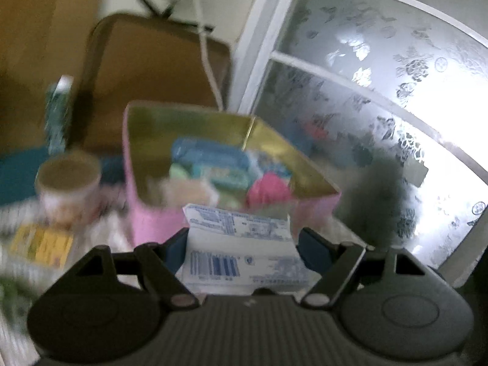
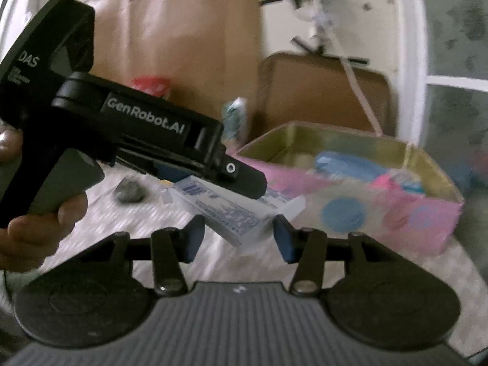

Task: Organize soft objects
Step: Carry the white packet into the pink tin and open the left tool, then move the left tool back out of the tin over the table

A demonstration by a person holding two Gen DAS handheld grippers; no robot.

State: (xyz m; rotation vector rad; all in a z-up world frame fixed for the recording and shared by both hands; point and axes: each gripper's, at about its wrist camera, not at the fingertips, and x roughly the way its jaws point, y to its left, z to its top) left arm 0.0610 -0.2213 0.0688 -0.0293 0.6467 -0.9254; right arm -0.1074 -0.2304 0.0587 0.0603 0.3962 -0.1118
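Note:
My left gripper [image 1: 241, 244] is shut on a white soft packet with blue print [image 1: 244, 244], held just in front of a pink box with a gold lining [image 1: 152, 219]. The box holds several soft packs, blue, green and pink [image 1: 213, 164]. In the right wrist view the left gripper's black body [image 2: 137, 134] comes in from the left, holding the same packet [image 2: 231, 207] in the air beside the pink box [image 2: 421, 213]. My right gripper [image 2: 239, 238] is open and empty, just below the packet.
A paper cup [image 1: 68, 183] and a yellow pack [image 1: 39, 244] lie left of the box. A brown board [image 1: 152, 76] leans behind it. A frosted patterned window [image 1: 381, 91] is at the right. A dark grey lump [image 2: 129, 192] lies on the white cloth.

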